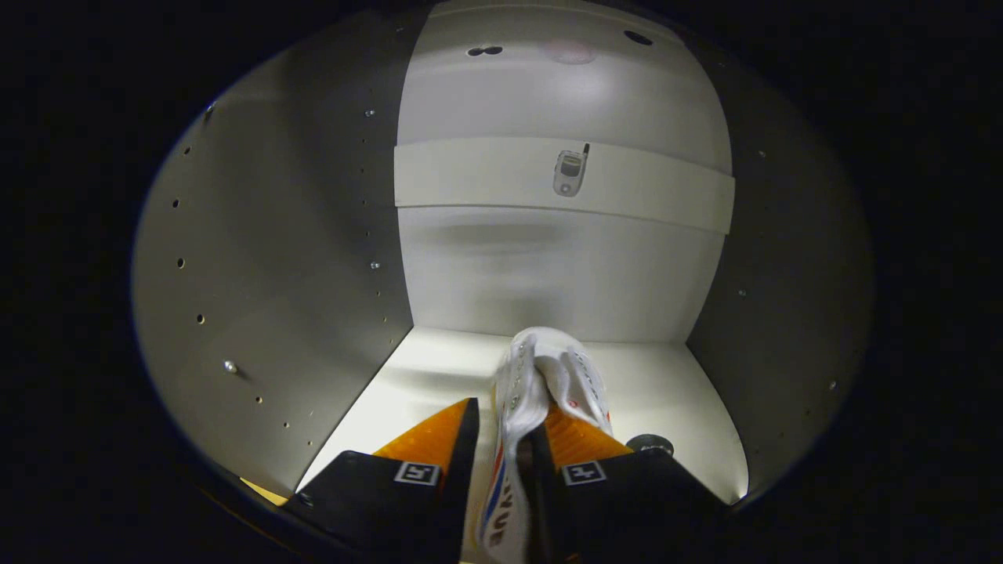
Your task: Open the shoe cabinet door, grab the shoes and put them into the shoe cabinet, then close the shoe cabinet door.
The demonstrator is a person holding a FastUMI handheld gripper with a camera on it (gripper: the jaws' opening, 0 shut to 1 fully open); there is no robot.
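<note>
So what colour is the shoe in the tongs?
White, with red and blue marks on its side, seen in the gripper view: shoe, tongs.

One shoe, one cabinet

One shoe [541, 376] sits inside one cabinet [274, 258], pinched between the two fingers [439, 439] of one claw [505, 439].

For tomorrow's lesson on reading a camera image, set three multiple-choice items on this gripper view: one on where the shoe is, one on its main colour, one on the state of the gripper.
1. Where is the shoe?
A. Between the gripper's fingers, over the cabinet floor
B. On the cross rail at the back
C. Outside the cabinet

2. What is the shoe's main colour?
A. Black
B. White
C. Green

3. What state is the gripper in?
A. Wide open, holding nothing
B. Shut on the shoe
C. Pressed flat against the side wall

Answers:
1 A, the shoe sits in the fingers' gap inside the cabinet.
2 B, its fabric is white with small coloured marks.
3 B, both fingers squeeze its fabric.
</note>
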